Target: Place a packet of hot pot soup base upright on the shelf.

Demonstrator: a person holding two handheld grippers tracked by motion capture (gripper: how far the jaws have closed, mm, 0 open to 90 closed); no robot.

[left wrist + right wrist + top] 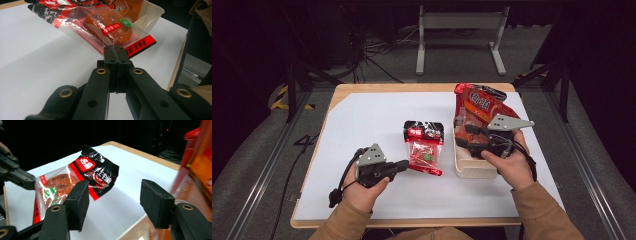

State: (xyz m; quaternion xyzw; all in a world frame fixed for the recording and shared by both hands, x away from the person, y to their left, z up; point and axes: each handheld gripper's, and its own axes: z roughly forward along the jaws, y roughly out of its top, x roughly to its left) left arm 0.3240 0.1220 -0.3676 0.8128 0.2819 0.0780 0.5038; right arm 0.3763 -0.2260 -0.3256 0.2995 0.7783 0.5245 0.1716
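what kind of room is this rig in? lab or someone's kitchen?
Most likely a lab or recording studio, not a kitchen. The wooden table carries a plain white mat, black curtains close off the sides, and loose cables run over grey carpet beside a bare metal stand.

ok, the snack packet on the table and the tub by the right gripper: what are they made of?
Snack packet: looks like thin plastic film, glossy, with a clear window and red and black print; it crinkles and throws glare. Tub: probably moulded plastic, cream, smooth and semi-matte with a rounded rim, though the look alone can't confirm it.
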